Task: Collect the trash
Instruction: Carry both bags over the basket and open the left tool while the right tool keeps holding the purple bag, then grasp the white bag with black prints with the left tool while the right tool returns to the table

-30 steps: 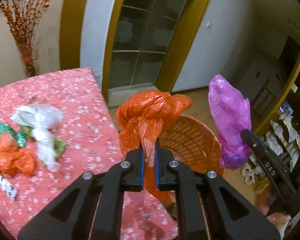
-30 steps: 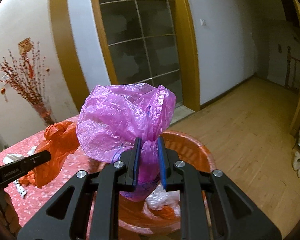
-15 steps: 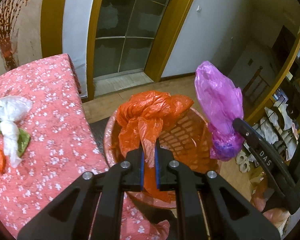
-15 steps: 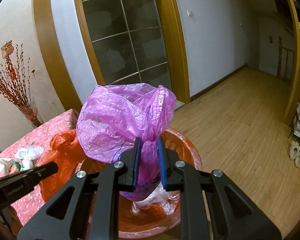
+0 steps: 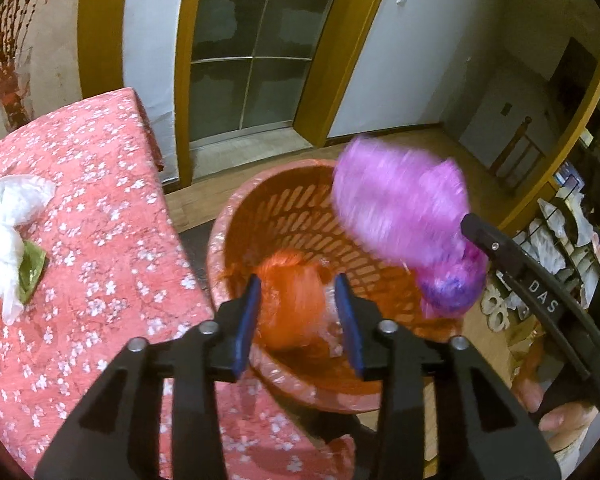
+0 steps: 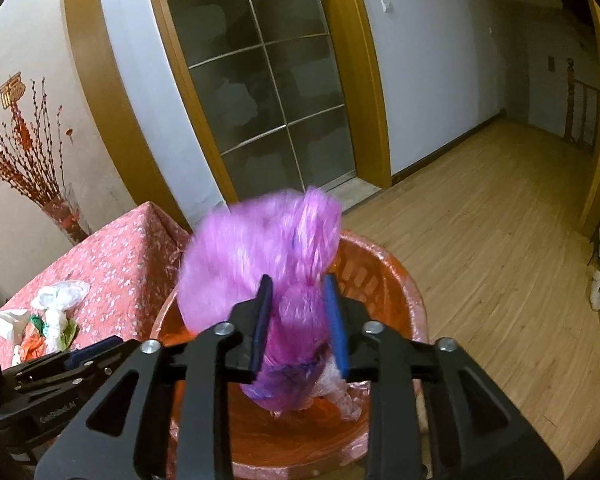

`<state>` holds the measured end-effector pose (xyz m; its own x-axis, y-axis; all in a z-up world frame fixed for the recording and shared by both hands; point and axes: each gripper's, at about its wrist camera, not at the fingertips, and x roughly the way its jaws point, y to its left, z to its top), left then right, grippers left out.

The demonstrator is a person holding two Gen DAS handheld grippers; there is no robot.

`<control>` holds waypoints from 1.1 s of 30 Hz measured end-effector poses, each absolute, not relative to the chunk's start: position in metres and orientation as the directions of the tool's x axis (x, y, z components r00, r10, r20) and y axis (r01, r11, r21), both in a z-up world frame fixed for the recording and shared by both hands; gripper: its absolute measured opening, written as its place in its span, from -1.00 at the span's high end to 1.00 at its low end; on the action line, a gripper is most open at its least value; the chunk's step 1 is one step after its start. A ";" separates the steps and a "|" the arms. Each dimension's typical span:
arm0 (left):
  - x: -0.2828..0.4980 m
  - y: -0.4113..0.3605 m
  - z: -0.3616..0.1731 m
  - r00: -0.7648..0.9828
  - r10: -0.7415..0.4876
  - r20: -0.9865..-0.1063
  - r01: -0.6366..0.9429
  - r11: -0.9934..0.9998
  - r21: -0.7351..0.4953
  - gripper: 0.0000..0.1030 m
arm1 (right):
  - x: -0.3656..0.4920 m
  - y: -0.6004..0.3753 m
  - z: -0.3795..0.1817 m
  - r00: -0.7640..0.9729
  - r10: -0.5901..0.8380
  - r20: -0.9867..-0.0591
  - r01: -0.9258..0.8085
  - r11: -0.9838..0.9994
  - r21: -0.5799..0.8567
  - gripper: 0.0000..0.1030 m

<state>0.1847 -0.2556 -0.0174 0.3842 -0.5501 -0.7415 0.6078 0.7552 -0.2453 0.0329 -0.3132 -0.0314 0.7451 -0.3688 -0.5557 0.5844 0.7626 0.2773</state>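
Both grippers have just been opening over the orange basket (image 5: 288, 216). Left gripper (image 5: 298, 312) gapes, pads clear of the blurred orange bag (image 5: 288, 300) dropping inside. Right gripper (image 6: 298, 320) is parted too, purple bag (image 6: 260, 248) loose between the pads. More scrap bags (image 5: 10, 216) on the table (image 5: 100, 184) at 9 o'clock.

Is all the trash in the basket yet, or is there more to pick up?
Not all yet. Some crumpled trash already lies in the orange basket. Right now both grippers have just been opening: the orange bag drops from the left gripper, the purple bag slips from the right gripper. The white bag and scraps wait on the table.
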 end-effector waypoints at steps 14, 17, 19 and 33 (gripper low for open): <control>0.186 -0.176 -0.015 0.550 -0.416 -0.724 0.493 0.862 -0.121 -0.65 | 0.028 -0.293 -0.022 0.735 -0.423 -0.530 0.582 0.795 0.173 -0.46; 0.190 -0.153 -0.015 0.575 -0.386 -0.721 0.453 0.885 -0.112 -0.70 | 0.031 -0.284 -0.022 0.737 -0.428 -0.523 0.574 0.805 0.151 -0.60; 0.190 -0.136 -0.016 0.589 -0.367 -0.720 0.425 0.898 -0.110 -0.71 | 0.036 -0.276 -0.021 0.741 -0.420 -0.524 0.561 0.816 0.140 -0.60; 0.201 0.046 -0.013 0.710 -0.100 -0.697 0.056 0.995 -0.085 -0.71 | 0.064 -0.220 -0.023 0.785 -0.329 -0.524 0.447 0.887 0.113 -0.61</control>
<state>0.2008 0.0461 -0.0131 0.7098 -0.0998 -0.6973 0.0560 0.9948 -0.0854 0.0644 -0.2204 -0.0234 0.7853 -0.3290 -0.5244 0.4473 0.8872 0.1132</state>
